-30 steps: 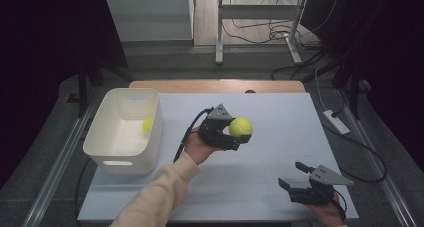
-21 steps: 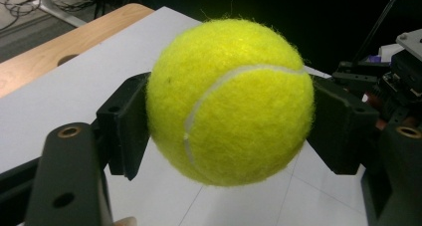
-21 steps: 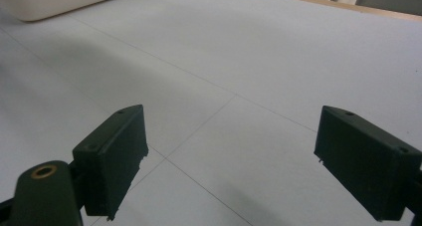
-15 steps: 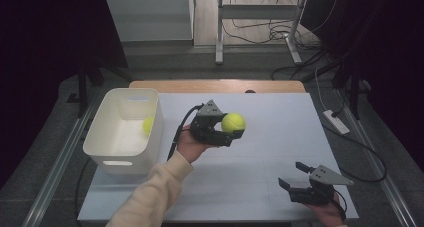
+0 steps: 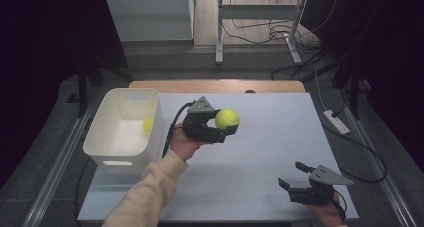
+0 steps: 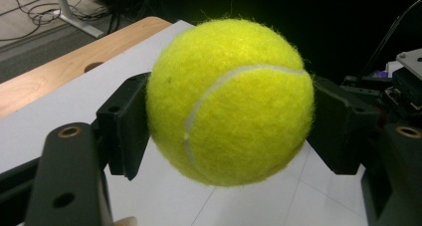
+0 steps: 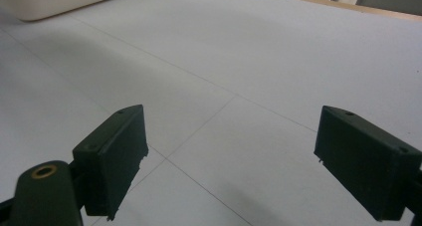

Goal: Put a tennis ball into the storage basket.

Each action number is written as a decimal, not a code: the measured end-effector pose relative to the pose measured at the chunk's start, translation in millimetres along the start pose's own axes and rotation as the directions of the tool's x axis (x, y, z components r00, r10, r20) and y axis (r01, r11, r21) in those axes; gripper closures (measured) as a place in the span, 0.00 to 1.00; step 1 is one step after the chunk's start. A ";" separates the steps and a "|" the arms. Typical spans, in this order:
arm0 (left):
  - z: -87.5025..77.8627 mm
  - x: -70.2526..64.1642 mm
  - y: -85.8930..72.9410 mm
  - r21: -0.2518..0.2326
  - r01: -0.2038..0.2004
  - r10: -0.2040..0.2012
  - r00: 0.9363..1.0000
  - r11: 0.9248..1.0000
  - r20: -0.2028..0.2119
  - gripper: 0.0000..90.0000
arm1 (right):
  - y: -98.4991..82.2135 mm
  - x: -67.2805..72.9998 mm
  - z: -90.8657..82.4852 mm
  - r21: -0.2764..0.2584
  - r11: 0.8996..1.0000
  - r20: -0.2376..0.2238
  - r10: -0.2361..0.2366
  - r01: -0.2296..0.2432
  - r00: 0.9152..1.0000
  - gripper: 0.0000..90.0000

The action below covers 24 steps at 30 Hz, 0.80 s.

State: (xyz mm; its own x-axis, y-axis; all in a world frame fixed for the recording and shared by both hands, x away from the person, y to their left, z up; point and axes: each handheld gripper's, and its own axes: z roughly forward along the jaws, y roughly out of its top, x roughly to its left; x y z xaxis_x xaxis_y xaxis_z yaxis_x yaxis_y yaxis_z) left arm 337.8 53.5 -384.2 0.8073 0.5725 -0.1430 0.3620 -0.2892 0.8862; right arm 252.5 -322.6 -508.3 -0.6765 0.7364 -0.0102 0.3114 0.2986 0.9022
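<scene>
While the left gripper [image 5: 223, 128] hangs clear above the middle of the table, its two flat black jaws are pinched onto a tennis ball [image 5: 227, 119], one pad on each side; up close in the left gripper view the ball [image 6: 230, 101] is fuzzy yellow-green felt with a curved white seam, round and undented where the hard, matte, blocky pads meet it. A cream sleeve [image 5: 145, 197] leads down from that hand toward the near edge; a black cable trails from the gripper's back.

To its left, just beside it, stands a white plastic bin [image 5: 105, 137], rectangular with rounded corners and a smooth rim; a second tennis ball [image 5: 148, 125] lies inside against the wall nearest the gripper.

The table top [image 5: 260, 157] is a pale, smooth sheet scored with thin grid lines, a strip of bare wood [image 5: 215, 85] showing along its far edge; the wide stretch to the right of the held ball lies open.

Near the front right corner the right gripper [image 5: 295, 179] rests low, its jaws spread wide with nothing between them, well apart from the ball.
</scene>
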 end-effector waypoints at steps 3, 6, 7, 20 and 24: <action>-2.1 0.7 0.1 -0.003 0.000 0.000 1.000 1.000 -0.003 0.30 | 0.0 -0.5 -0.5 0.001 1.000 0.003 0.001 -0.001 1.000 0.14; -6.8 2.5 0.0 -0.012 0.006 -0.006 1.000 1.000 -0.008 0.30 | -0.1 -0.4 -0.3 0.002 1.000 0.003 0.000 0.000 1.000 0.14; -8.1 3.0 -0.2 -0.015 0.009 -0.009 1.000 1.000 -0.010 0.30 | -0.2 -0.3 -0.2 0.001 1.000 0.000 0.000 0.000 1.000 0.14; -28.1 13.3 -1.8 -0.046 0.025 -0.027 0.999 0.999 -0.043 0.30 | -0.1 -0.2 -0.1 0.000 1.000 0.002 0.000 0.000 1.000 0.14; -34.2 17.3 -1.0 -0.058 0.033 -0.036 0.998 0.998 -0.052 0.30 | 0.0 -0.2 -0.1 -0.001 1.000 0.003 -0.001 0.001 1.000 0.14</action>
State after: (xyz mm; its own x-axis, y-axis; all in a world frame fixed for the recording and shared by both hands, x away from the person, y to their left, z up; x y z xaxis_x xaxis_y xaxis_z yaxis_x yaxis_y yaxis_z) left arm 335.5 90.0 -372.5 0.7685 0.6216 -0.1518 0.3607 -0.2249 0.9052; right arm 252.5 -322.8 -508.2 -0.6751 0.7377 -0.0119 0.3104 0.2986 0.9025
